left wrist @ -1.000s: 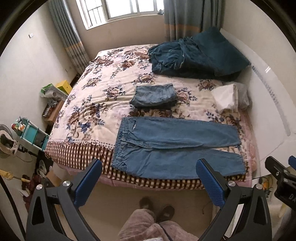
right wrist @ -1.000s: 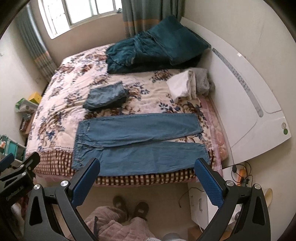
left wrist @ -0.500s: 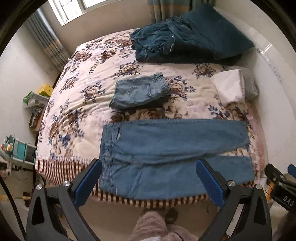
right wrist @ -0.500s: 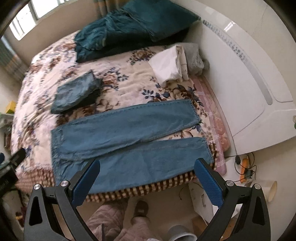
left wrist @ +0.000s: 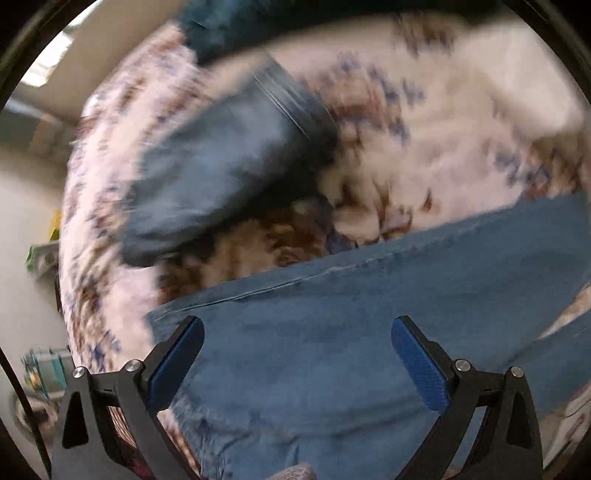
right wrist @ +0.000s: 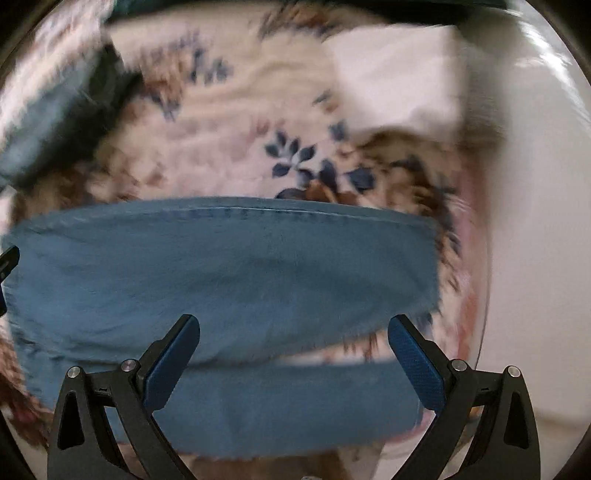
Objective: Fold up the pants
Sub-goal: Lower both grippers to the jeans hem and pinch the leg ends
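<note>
Blue denim pants point(left wrist: 332, 325) lie flat on the floral bedspread point(left wrist: 424, 122), both views blurred by motion. My left gripper point(left wrist: 297, 343) hovers open close above the waist end, nothing between its fingers. In the right wrist view the far leg point(right wrist: 229, 266) ends in a cuff at the right, with the near leg point(right wrist: 280, 406) below it. My right gripper point(right wrist: 293, 343) stands open just above the two legs near the cuffs.
A folded pair of jeans point(left wrist: 221, 162) lies on the bedspread behind the waist. A white folded cloth point(right wrist: 399, 70) sits beyond the cuffs, and the white headboard point(right wrist: 535, 221) rises at the right. Dark teal bedding point(left wrist: 229, 33) lies further back.
Both grippers have dropped fast from high above the bed to just over the pants, left at the waist end, right at the cuff end. Both stay open.
</note>
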